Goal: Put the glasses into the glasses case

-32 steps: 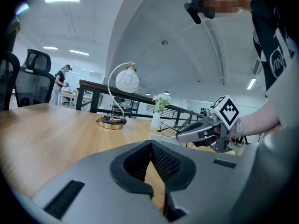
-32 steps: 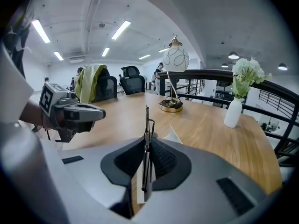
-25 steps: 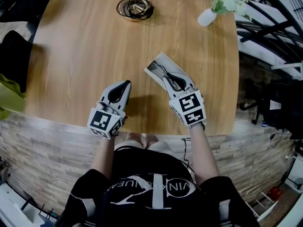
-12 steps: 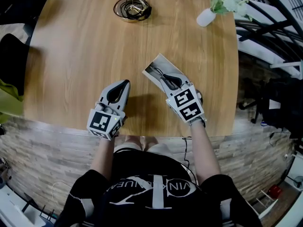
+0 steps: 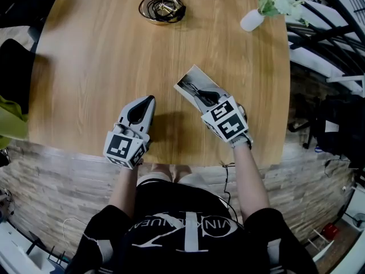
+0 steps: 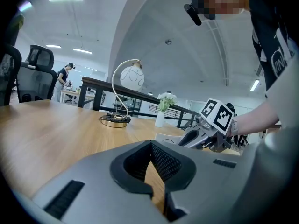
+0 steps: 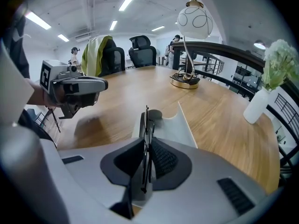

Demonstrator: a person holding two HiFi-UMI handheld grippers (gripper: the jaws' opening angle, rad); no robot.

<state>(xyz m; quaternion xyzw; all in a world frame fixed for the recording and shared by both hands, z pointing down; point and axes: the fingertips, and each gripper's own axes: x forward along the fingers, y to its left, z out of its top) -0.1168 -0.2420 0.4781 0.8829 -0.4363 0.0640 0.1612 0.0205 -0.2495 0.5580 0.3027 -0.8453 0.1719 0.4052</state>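
Glasses point(image 7: 146, 122): thin dark frame, folded, on edge | above white case point(image 7: 176, 127)

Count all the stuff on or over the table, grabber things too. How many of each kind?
grippers: 2 (left gripper, right gripper)
glasses: 1
glasses case: 1
lamp: 1
vase of flowers: 1
Total: 6

White print across the person's black shirt point(image 5: 185, 228) is partly readable: letters "VIN K" legible; remainder creased, unreadable.
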